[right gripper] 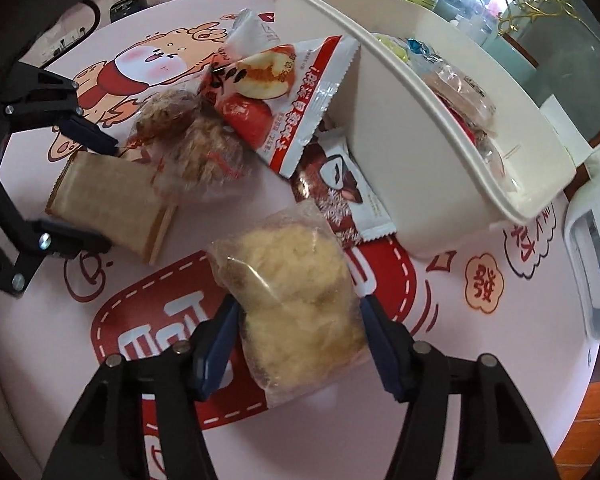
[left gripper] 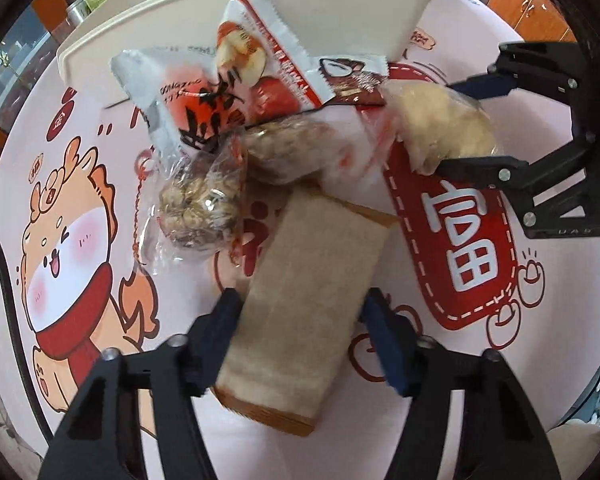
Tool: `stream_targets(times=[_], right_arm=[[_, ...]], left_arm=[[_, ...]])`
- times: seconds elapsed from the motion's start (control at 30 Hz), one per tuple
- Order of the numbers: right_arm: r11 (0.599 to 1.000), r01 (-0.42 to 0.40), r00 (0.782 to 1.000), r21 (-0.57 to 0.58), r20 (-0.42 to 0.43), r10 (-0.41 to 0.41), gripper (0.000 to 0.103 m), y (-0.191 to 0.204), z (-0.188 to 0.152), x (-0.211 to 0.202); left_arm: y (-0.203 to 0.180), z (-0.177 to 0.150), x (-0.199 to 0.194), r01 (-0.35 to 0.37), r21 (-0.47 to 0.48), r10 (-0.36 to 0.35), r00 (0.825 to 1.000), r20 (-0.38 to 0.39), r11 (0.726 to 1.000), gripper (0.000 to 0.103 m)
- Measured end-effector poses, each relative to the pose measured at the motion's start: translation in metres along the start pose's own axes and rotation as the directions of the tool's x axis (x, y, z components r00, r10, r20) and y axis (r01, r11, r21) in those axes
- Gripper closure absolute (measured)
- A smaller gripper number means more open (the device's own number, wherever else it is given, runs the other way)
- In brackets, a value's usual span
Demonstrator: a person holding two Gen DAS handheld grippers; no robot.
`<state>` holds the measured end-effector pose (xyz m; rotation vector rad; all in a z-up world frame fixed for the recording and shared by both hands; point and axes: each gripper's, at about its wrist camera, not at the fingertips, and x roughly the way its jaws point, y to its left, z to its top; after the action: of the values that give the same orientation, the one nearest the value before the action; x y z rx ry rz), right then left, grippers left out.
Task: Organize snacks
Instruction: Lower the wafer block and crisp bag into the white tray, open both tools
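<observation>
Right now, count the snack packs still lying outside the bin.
6: sliced bread in left gripper; floss bun in right gripper; two clear-wrapped pastries, apple pack, chocolate pack piled beside the bin. More may hide underneath.

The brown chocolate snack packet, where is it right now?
The brown chocolate packet lies flat on the table against the white bin's wall, just beyond the pale fluffy pastry bag and below the red apple-print packet.

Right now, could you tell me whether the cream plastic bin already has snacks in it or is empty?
Partly filled: the cream plastic bin holds several wrapped snacks inside its rim in the right wrist view.
</observation>
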<state>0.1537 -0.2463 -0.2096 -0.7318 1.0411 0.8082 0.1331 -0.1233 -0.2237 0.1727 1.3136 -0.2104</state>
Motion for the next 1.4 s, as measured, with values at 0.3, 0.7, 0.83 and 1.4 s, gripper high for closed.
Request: stream_targets(times=[0.3,0.7,0.83,1.4], right_arm=[[0.985,-0.003,1.000,0.172,0.019,0.000,0.045,0.012,-0.030,-0.018],[0.908,-0.080,0.990,0.411,0.138,0.025,0.046,0.037,-0.033,-0.075],[0.888,-0.066,0.980,0.455,0.197,-0.028,0.046,0.033,-0.010,-0.106],[0.628,0.075,0.879,0.774,0.246,-0.408,0.046,-0.002,0.116,-0.221]], left_arm=[[-0.014,-0.031,-0.017,-0.018,0.003,0.018,0.999,0.027,1.000,0.045],[0.027,-0.036,-0.121,-0.008,-0.043,0.017,0.979,0.204,0.999,0.045],[0.056,-0.008,-0.160,-0.014,-0.035,0.024,0.956,0.292,0.999,0.045],[0.157,0.112,-0.278,-0.033,0.123,-0.038,0.845,0.533,0.992,0.045]])
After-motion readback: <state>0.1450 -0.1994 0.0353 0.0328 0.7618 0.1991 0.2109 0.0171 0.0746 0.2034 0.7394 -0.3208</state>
